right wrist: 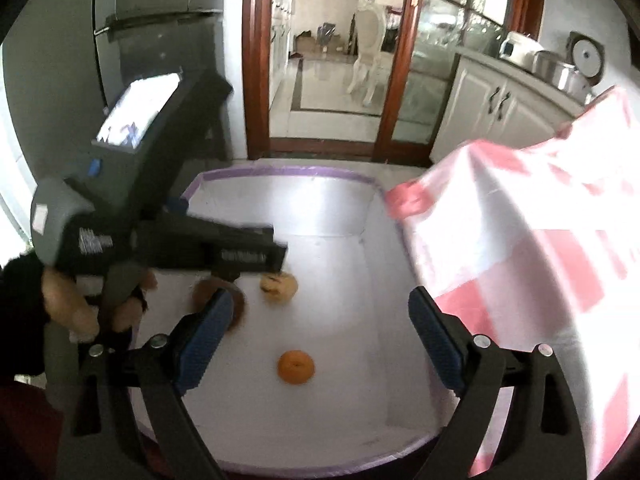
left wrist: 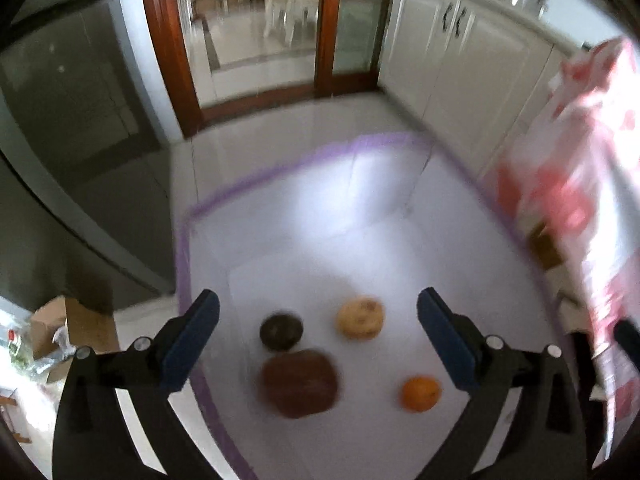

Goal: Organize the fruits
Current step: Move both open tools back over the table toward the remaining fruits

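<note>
Several fruits lie on a white table top (left wrist: pixel 360 208) edged with purple tape. In the left wrist view: a brown-red fruit (left wrist: pixel 299 383), a dark round fruit (left wrist: pixel 281 331), a spotted yellow fruit (left wrist: pixel 360 318) and an orange (left wrist: pixel 421 393). My left gripper (left wrist: pixel 318 312) is open above them, empty. In the right wrist view the orange (right wrist: pixel 296 366) lies between my open right gripper's (right wrist: pixel 320 312) fingers, below them; the yellow fruit (right wrist: pixel 279 287) is further off. The brown fruit (right wrist: pixel 218 294) is partly hidden by a blue pad (right wrist: pixel 204 340). The left tool (right wrist: pixel 160 216) hovers at left.
A pink-and-white plastic bag (right wrist: pixel 532 264) hangs at the table's right side, also in the left wrist view (left wrist: pixel 592 184). White cabinets (left wrist: pixel 460 60) stand beyond, a grey fridge (left wrist: pixel 72 100) at left, a wooden glass door (left wrist: pixel 256 32) behind. Cardboard boxes (left wrist: pixel 72 328) sit on the floor.
</note>
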`<state>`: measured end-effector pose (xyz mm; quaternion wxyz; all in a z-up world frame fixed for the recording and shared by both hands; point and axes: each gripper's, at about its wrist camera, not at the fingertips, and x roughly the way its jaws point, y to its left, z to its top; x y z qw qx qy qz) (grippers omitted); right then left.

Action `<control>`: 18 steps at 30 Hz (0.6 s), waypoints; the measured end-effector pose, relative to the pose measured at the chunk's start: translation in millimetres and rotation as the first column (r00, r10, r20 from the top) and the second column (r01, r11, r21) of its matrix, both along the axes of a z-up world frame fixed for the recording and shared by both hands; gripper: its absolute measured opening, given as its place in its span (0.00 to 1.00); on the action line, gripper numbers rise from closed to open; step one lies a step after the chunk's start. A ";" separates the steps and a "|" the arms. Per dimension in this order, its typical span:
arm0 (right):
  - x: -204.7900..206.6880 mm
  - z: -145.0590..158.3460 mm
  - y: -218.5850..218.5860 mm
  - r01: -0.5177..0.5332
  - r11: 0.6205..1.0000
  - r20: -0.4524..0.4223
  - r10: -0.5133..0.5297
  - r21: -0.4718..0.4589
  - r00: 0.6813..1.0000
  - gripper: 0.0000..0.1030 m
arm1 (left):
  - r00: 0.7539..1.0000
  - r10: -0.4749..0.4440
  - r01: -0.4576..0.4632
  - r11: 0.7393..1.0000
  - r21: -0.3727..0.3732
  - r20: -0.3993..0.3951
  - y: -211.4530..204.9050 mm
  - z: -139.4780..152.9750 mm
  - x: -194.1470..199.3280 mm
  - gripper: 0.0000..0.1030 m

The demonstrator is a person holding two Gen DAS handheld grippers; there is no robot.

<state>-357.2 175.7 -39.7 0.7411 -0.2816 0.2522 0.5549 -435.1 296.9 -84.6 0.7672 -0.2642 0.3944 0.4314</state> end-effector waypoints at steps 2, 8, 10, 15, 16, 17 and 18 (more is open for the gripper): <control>2.8 10.9 -11.4 0.017 0.999 0.005 -0.017 0.033 1.000 0.84 | 0.998 -0.004 0.000 0.998 0.067 0.060 -5.7 29.6 5.0 0.97; 29.8 70.9 -70.8 0.141 0.963 -0.038 -0.135 0.230 0.990 0.84 | 0.970 -0.145 0.083 0.952 0.294 0.197 -40.3 120.7 46.5 0.99; 44.0 88.0 -96.9 0.209 0.932 -0.048 -0.204 0.296 0.978 0.84 | 0.950 -0.225 0.143 0.929 0.340 0.215 -62.2 142.9 72.8 0.99; 104.7 107.5 -152.1 0.425 0.821 -0.129 -0.408 0.381 0.904 0.84 | 0.879 -0.441 0.352 0.857 0.376 0.183 -122.4 170.0 166.2 0.99; 122.2 108.6 -168.1 0.488 0.785 -0.155 -0.467 0.382 0.871 0.84 | 0.859 -0.484 0.404 0.842 0.357 0.168 -132.7 169.8 188.7 0.99; 134.4 107.3 -180.3 0.535 0.754 -0.170 -0.511 0.381 0.843 0.84 | 0.842 -0.514 0.442 0.830 0.339 0.162 -149.9 166.1 205.6 0.99; 147.3 107.2 -193.5 0.582 0.720 -0.183 -0.557 0.378 0.810 0.84 | 0.816 -0.558 0.497 0.811 0.308 0.154 -163.1 162.5 234.6 0.99</control>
